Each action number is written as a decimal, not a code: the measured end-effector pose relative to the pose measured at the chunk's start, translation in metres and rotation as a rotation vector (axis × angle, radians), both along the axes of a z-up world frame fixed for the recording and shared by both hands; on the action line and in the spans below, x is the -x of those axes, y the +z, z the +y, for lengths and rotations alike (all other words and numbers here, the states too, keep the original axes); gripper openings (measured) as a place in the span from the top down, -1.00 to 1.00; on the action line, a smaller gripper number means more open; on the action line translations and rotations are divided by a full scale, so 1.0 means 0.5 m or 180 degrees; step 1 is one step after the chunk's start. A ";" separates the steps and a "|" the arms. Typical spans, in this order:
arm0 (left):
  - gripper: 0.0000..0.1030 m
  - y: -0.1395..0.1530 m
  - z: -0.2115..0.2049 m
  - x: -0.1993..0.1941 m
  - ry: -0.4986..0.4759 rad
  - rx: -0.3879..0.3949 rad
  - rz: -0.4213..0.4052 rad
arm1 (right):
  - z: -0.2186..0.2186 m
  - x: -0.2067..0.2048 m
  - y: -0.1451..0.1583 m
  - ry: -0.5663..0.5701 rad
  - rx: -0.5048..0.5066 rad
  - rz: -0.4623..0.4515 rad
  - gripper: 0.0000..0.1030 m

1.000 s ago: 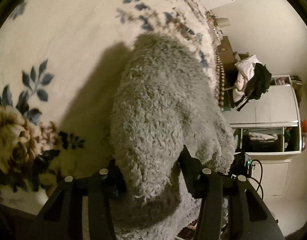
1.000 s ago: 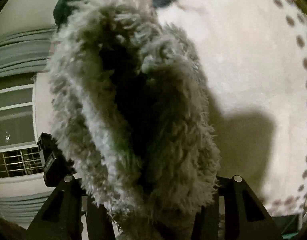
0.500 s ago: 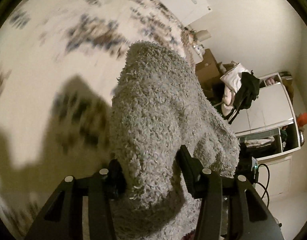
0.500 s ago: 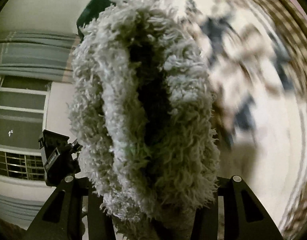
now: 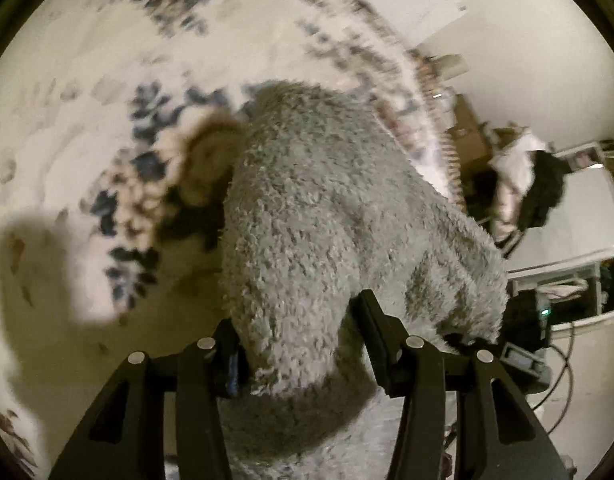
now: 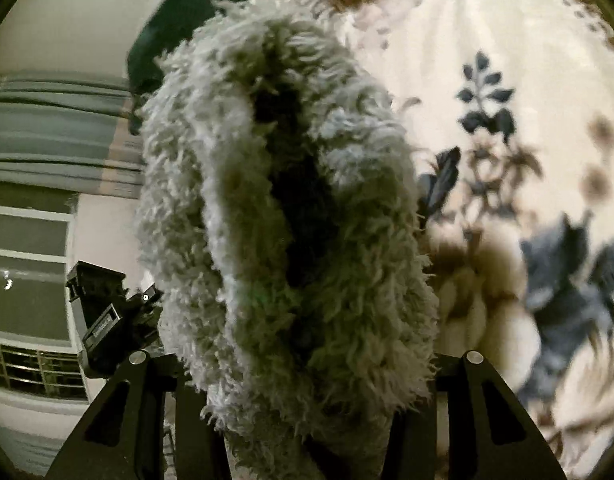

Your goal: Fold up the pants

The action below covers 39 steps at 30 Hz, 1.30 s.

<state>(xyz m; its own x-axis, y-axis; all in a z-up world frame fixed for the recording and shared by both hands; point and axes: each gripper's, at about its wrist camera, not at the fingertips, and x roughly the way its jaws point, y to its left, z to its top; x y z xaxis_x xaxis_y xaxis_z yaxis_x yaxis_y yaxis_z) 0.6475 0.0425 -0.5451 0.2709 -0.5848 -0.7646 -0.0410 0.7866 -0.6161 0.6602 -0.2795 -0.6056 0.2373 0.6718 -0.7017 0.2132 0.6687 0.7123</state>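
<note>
Swinging on across the floral bedspread (image 5: 87, 80) since a second ago, both grippers stay clamped on the fluffy grey pants (image 5: 327, 208). From the left gripper (image 5: 299, 336) the garment runs toward 12 o'clock; the right gripper (image 6: 307, 368) pinches a bunched fold. Open bed lies around 10 o'clock, its edge at 2.

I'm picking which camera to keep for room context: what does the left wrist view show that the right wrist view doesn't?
Left wrist only: a white shelf unit and clothes piled by the wall.

Right wrist only: a window, a grey curtain and the other tool's body.

Both: fuzzy grey pants clamped in the left tool and the right tool, over a floral blanket.
</note>
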 end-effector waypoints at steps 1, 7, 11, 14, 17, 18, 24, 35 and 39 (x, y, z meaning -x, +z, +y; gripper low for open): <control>0.09 -0.013 0.003 0.004 0.0036 -0.0035 0.0042 | 0.016 -0.008 -0.017 0.0034 0.0045 0.0094 -0.01; -0.51 0.038 -0.011 0.053 0.0042 -0.0557 -0.0156 | 0.038 -0.069 -0.029 0.0090 0.0378 0.0234 -0.73; -0.92 0.103 -0.046 0.100 -0.0053 -0.1196 -0.0363 | 0.073 -0.063 0.054 0.0242 0.1457 -0.0012 -0.90; -0.95 0.129 -0.061 0.120 -0.0106 -0.1593 -0.0428 | 0.117 -0.040 0.139 0.0140 0.2092 -0.0163 -1.00; -0.95 0.167 -0.076 0.160 -0.0074 -0.1808 -0.0500 | 0.093 0.033 0.226 -0.0055 0.2485 -0.0350 -1.00; -0.95 0.178 -0.084 0.161 -0.0066 -0.1828 -0.0517 | 0.053 0.075 0.277 -0.0120 0.2553 -0.0385 -1.00; -0.95 0.306 -0.115 0.265 -0.0006 -0.1900 -0.0647 | 0.038 0.254 0.459 -0.0373 0.2715 -0.0595 -1.00; -0.95 0.644 -0.172 0.545 0.0127 -0.2035 -0.1033 | 0.013 0.557 0.866 -0.0470 0.2731 -0.1044 -1.00; -0.95 0.760 -0.192 0.651 0.0181 -0.2076 -0.1204 | 0.006 0.666 1.002 -0.0507 0.2681 -0.1246 -1.00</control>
<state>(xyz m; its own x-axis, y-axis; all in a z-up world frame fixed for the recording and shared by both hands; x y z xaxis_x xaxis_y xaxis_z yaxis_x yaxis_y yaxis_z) 0.3219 -0.0537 -0.1653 0.5999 -0.0228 -0.7998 0.0293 0.9995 -0.0065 0.3269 -0.2765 -0.1047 0.6043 -0.0811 -0.7926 0.1943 0.9798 0.0479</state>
